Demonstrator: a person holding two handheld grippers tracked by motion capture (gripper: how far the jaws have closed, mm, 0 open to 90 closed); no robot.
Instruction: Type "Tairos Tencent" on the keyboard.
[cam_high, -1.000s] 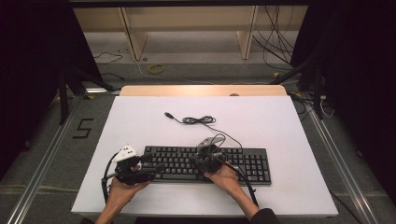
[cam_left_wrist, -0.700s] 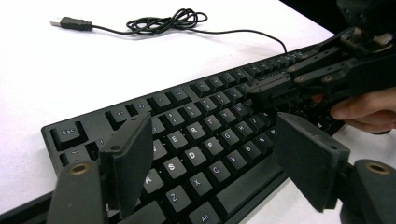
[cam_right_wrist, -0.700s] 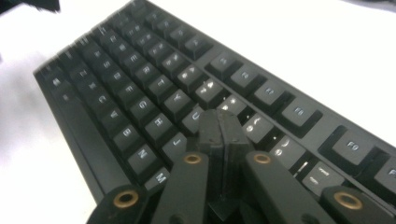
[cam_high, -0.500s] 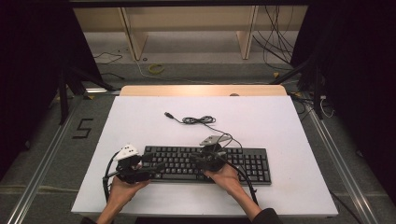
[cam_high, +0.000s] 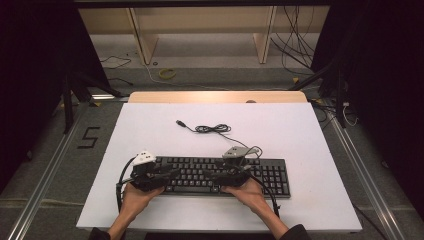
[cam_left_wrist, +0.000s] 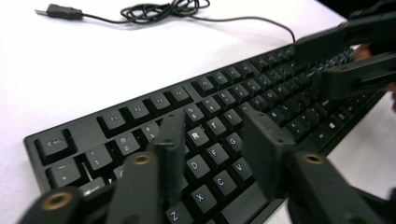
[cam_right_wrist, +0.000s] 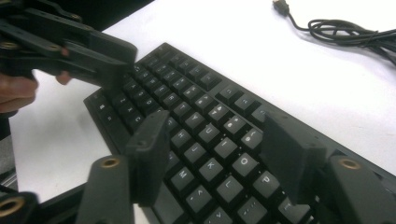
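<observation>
While poised over the keyboard (cam_high: 220, 176), left gripper (cam_left_wrist: 212, 140) just narrowed, jaws apart, nothing clamped. Right gripper (cam_right_wrist: 215, 149), at three o'clock, just widened, likewise empty.

A black keyboard (cam_high: 220, 175) lies across the near half of a white table (cam_high: 300, 135), and it blocks most of the front strip. At its 12 o'clock, a coiled cable (cam_high: 212, 128) sits near the middle of the tabletop, with its plug (cam_high: 181, 123) pointing toward 10 o'clock and a strand running back to the keyboard. Wide bare room lies at 3 o'clock and 9 o'clock of the cable (the far corners too). The left gripper (cam_high: 167, 173) and right gripper (cam_high: 227, 173) crowd the keys from either end; between them only a short stretch of keys stays free.
</observation>
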